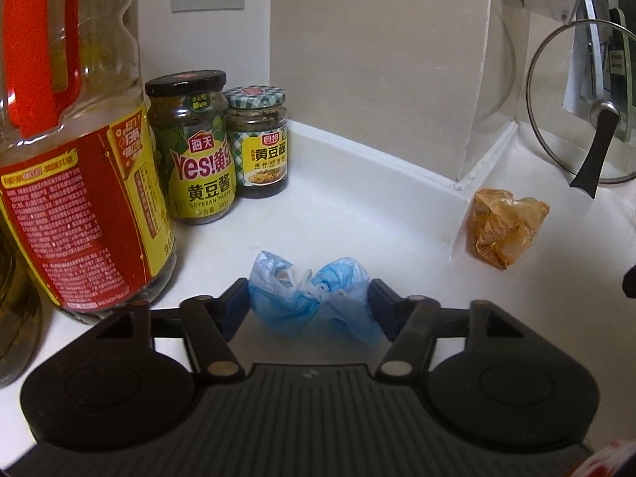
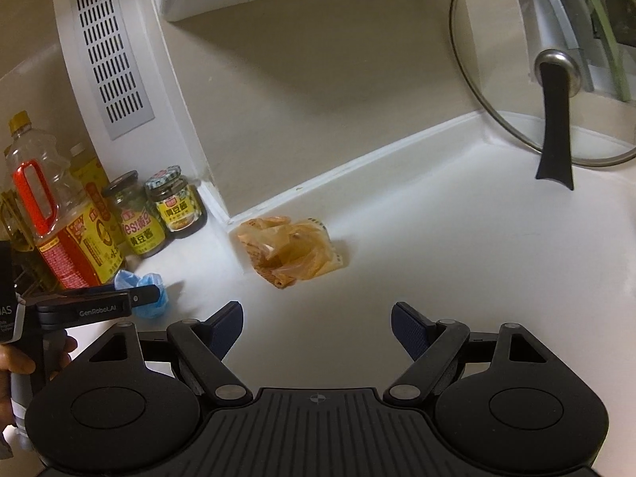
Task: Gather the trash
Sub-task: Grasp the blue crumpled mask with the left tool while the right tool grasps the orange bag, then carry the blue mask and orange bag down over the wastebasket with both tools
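Observation:
A crumpled blue face mask (image 1: 310, 298) lies on the white counter (image 1: 357, 214). My left gripper (image 1: 310, 298) has its two fingers on either side of the mask, touching it, and looks closed on it. The mask also shows in the right wrist view (image 2: 149, 284), partly hidden behind the left gripper's finger (image 2: 139, 298). A crumpled orange plastic wrapper (image 1: 505, 230) lies by the wall corner, also in the right wrist view (image 2: 292, 252). My right gripper (image 2: 317, 320) is open and empty, a little short of the wrapper.
A large oil bottle (image 1: 75, 151) and two soybean paste jars (image 1: 194, 151) (image 1: 260, 143) stand at the left. A glass pot lid (image 2: 556, 75) leans against the wall at the right. A vent grille (image 2: 111, 59) is on the wall.

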The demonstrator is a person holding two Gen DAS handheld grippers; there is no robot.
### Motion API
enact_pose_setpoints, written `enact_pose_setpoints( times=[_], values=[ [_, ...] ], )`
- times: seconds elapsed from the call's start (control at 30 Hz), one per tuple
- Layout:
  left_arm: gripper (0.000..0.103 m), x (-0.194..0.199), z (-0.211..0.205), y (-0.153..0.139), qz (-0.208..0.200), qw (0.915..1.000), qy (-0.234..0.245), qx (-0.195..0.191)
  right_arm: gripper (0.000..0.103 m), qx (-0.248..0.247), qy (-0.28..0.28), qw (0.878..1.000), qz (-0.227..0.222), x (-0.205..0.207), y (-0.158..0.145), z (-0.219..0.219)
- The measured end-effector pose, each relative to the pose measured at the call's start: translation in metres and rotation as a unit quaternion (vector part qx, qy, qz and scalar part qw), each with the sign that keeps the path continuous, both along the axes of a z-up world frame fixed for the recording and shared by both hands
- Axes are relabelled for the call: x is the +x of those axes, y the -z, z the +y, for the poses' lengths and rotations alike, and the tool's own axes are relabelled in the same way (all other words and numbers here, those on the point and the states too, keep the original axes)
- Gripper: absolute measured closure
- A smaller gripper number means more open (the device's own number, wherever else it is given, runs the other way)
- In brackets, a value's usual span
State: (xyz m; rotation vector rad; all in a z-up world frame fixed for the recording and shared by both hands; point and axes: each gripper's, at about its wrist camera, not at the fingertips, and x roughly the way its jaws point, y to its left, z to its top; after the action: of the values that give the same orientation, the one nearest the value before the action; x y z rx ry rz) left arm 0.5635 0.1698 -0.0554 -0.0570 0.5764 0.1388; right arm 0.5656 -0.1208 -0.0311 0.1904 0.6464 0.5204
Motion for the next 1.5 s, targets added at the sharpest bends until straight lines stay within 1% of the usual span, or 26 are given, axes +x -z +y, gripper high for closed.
enact_pose_setpoints(
  times=[0.03, 0.07, 0.17, 0.2, 0.23, 0.3, 0.43, 0.53, 0.63, 0.8, 1.0, 1.07, 1.1, 1.13, 1.17, 1.2, 1.23, 1.27, 1.3, 1.33, 1.5],
  values=[
    [0.056, 0.0, 0.0, 0.001, 0.0, 1.0, 0.002, 0.002, 0.021, 0.0, -0.002, 1.0, 0.0, 0.001, 0.001, 0.002],
    [0.057, 0.001, 0.0, 0.001, 0.0, 1.0, 0.004, 0.004, 0.021, 0.001, -0.004, 1.0, -0.001, 0.002, 0.002, 0.004],
    [0.068, 0.002, -0.001, 0.001, -0.002, 0.9999, 0.011, 0.013, 0.021, -0.001, -0.013, 1.0, -0.004, 0.006, 0.003, 0.011],
    [0.076, 0.002, -0.002, 0.001, -0.003, 0.9997, 0.013, 0.021, 0.021, -0.001, -0.016, 1.0, -0.005, 0.008, 0.004, 0.015],
    [0.086, 0.002, -0.003, 0.001, -0.004, 0.9994, 0.014, 0.031, 0.021, -0.002, -0.019, 1.0, -0.007, 0.009, 0.004, 0.017],
    [0.09, 0.002, -0.004, -0.001, -0.006, 0.9991, 0.018, 0.039, 0.021, -0.004, -0.026, 1.0, -0.011, 0.012, 0.004, 0.022],
    [0.092, -0.002, 0.0, -0.008, -0.009, 0.9992, 0.016, 0.036, 0.021, -0.009, -0.03, 0.999, -0.015, 0.023, 0.005, 0.032],
    [0.092, -0.005, 0.006, -0.016, -0.013, 0.9994, 0.004, 0.03, 0.021, -0.01, -0.036, 0.999, -0.02, 0.033, 0.004, 0.039],
    [0.092, -0.006, 0.012, -0.023, -0.018, 0.9992, -0.01, 0.033, 0.022, -0.018, -0.038, 0.999, -0.03, 0.042, 0.003, 0.047],
    [0.092, -0.006, 0.018, -0.03, -0.02, 0.9989, -0.021, 0.035, 0.022, -0.05, -0.044, 0.996, -0.058, 0.056, 0.0, 0.062],
    [0.092, -0.009, 0.019, -0.031, -0.018, 0.9989, -0.024, 0.036, 0.022, -0.074, -0.051, 0.994, -0.06, 0.077, 0.009, 0.076],
    [0.092, -0.01, 0.018, -0.03, -0.016, 0.9988, -0.026, 0.038, 0.038, -0.077, -0.058, 0.994, -0.058, 0.08, 0.012, 0.079],
    [0.092, -0.011, 0.018, -0.03, -0.014, 0.9988, -0.027, 0.038, 0.05, -0.082, -0.065, 0.993, -0.053, 0.081, 0.014, 0.081],
    [0.092, -0.012, 0.018, -0.03, -0.014, 0.9988, -0.028, 0.039, 0.051, -0.089, -0.063, 0.993, -0.054, 0.081, 0.015, 0.082],
    [0.092, -0.014, 0.017, -0.03, -0.013, 0.9987, -0.03, 0.04, 0.057, -0.092, -0.065, 0.992, -0.059, 0.08, 0.015, 0.082],
    [0.092, -0.015, 0.017, -0.03, -0.012, 0.9986, -0.031, 0.04, 0.066, -0.092, -0.07, 0.991, -0.062, 0.078, 0.015, 0.082],
    [0.092, -0.016, 0.017, -0.03, -0.012, 0.9986, -0.033, 0.04, 0.07, -0.094, -0.072, 0.991, -0.063, 0.076, 0.015, 0.081],
    [0.092, -0.017, 0.016, -0.031, -0.012, 0.9985, -0.035, 0.039, 0.073, -0.095, -0.074, 0.991, -0.064, 0.074, 0.014, 0.081],
    [0.092, -0.019, 0.015, -0.032, -0.012, 0.9985, -0.036, 0.04, 0.078, -0.096, -0.077, 0.99, -0.065, 0.072, 0.014, 0.08],
    [0.092, -0.02, 0.014, -0.032, -0.012, 0.9984, -0.037, 0.04, 0.08, -0.097, -0.079, 0.99, -0.07, 0.069, 0.012, 0.079],
    [0.092, -0.033, 0.005, -0.039, -0.018, 0.9981, -0.043, 0.041, 0.082, -0.085, -0.086, 0.99, -0.079, 0.048, 0.001, 0.069]
  ],
)
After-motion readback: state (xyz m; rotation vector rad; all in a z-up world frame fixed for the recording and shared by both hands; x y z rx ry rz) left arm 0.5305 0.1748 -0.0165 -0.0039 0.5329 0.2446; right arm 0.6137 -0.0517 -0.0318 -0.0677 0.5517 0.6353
